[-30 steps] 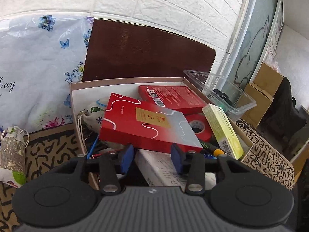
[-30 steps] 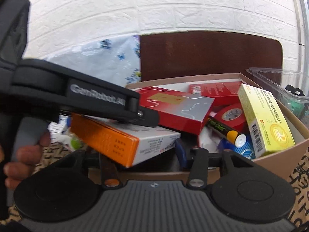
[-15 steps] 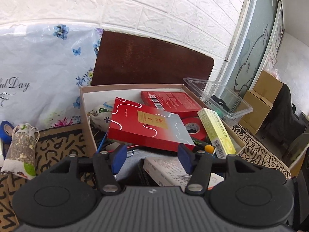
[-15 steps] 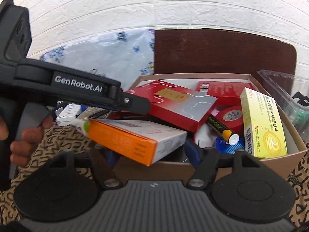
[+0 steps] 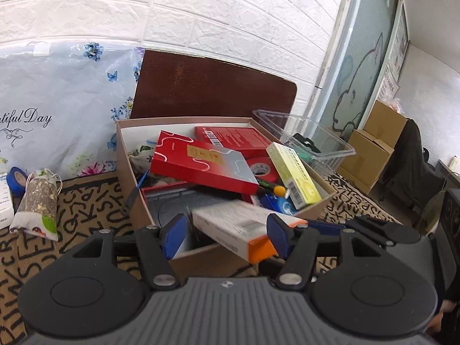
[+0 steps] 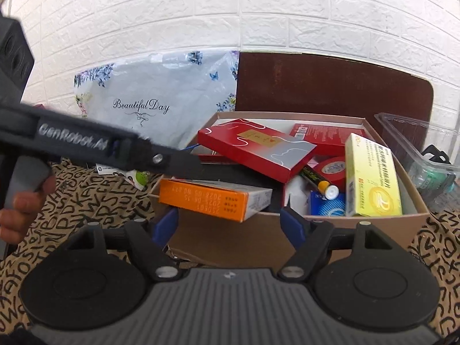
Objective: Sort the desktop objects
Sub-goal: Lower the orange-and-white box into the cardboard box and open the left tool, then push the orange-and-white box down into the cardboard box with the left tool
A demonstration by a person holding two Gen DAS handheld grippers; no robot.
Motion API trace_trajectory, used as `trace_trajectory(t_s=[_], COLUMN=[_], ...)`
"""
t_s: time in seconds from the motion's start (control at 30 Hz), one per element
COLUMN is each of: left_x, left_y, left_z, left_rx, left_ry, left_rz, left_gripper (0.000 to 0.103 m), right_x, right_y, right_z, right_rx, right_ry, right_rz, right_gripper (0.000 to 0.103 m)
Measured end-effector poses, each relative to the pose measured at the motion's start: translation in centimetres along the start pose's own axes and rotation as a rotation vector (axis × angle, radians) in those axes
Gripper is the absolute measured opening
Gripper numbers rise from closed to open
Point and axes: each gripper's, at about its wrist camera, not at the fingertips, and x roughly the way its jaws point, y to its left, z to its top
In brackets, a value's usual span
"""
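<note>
The orange-ended white carton (image 6: 214,198) lies over the near rim of the brown cardboard box (image 6: 359,224). The left gripper (image 5: 224,235) and right gripper (image 6: 231,224) both have jaws spread wide, holding nothing. Only the left wrist view shows the drawstring herb sachet (image 5: 37,198) on the patterned worktop (image 5: 86,201).

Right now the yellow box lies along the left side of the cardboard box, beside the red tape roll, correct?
Not quite: the side is wrong. The yellow box lies along the right side of the cardboard box, beside the red tape roll. The right wrist view shows this clearly, and the left wrist view agrees.
</note>
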Motion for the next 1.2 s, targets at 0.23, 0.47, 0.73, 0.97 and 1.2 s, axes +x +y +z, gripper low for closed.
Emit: trace_trajectory(t_s=[0.23, 0.47, 0.73, 0.97, 1.2], left_x=[-0.7, -1.1, 0.5, 3.0, 5.4], left_y=[-1.6, -1.6, -0.6, 0.7, 2.5], left_z=[-1.3, -1.3, -0.8, 0.0, 0.7], left_rx=[0.044, 0.046, 0.0, -0.036, -0.075], left_ry=[0.002, -0.001, 0.018, 0.033, 0.043], left_rz=[-0.018, -0.013, 0.01, 0.063, 0.106], left_gripper=[0.051, 0.046, 0.042, 0.04, 0.039], right_x=[-2.0, -3.5, -1.9, 2.1, 6.1], right_y=[0.3, 1.4, 0.6, 0.1, -0.8], right_z=[-0.3, -0.3, 0.9, 1.3, 1.7], right_rx=[-0.015, -0.076, -0.056, -0.026, 0.019], right_ry=[-0.03, -0.043, -0.025, 0.007, 0.041], right_rz=[0.009, 0.006, 0.0, -0.008, -0.01], right_gripper=[0.069, 0.05, 0.029, 0.027, 0.027])
